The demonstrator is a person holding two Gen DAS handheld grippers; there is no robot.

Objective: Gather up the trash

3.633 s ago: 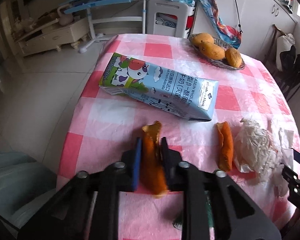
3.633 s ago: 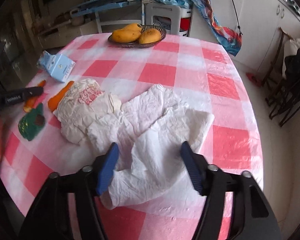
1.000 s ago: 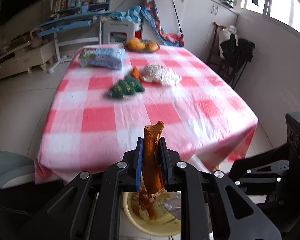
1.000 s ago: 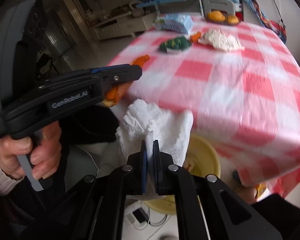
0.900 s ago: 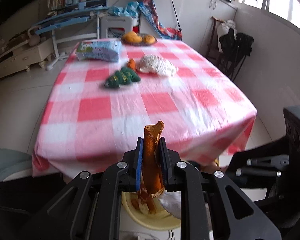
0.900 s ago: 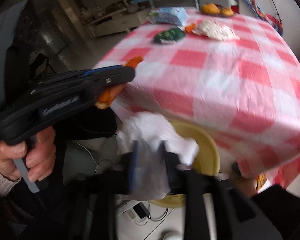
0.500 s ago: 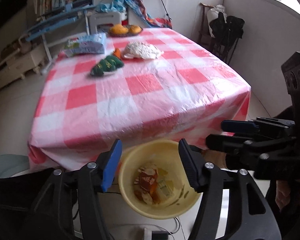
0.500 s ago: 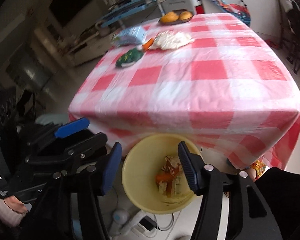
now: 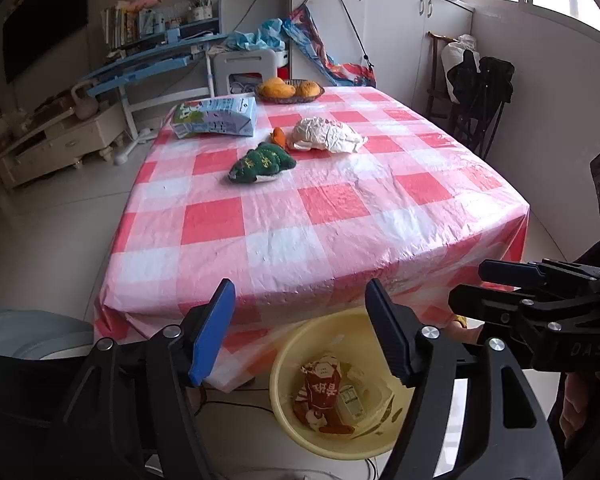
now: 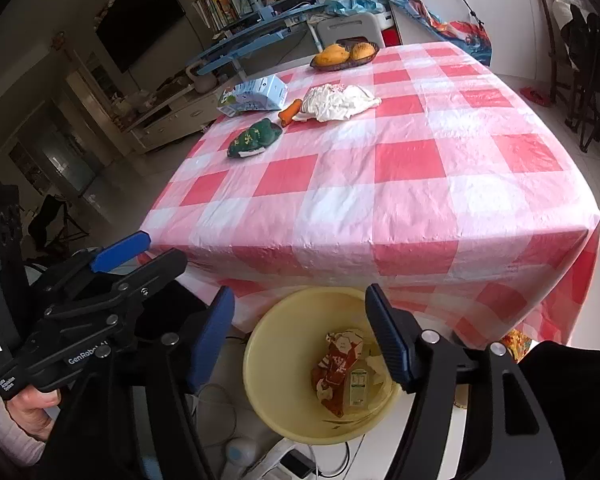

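Observation:
A yellow bin (image 9: 292,400) sits on the floor below the table's near edge, with wrappers and scraps in it; it also shows in the right wrist view (image 10: 268,384). My left gripper (image 9: 300,328) is open and empty above the bin. My right gripper (image 10: 300,332) is open and empty above it too. On the far part of the table lie a green wrapper (image 9: 262,162), an orange peel (image 9: 278,136), a crumpled white bag (image 9: 326,136) and a blue milk carton (image 9: 216,118). They show in the right wrist view too: wrapper (image 10: 254,137), peel (image 10: 290,111), bag (image 10: 338,102), carton (image 10: 256,94).
The table (image 9: 320,220) has a red and white checked cloth. A basket of mangoes (image 9: 290,90) stands at its far edge. Black chairs (image 9: 480,96) stand at the right. Cables and a power strip (image 10: 292,460) lie on the floor by the bin.
Both grippers carried their trash from the table to the bin and opened. The orange peel and the white tissue dropped into the bin. Both now hover open above it.

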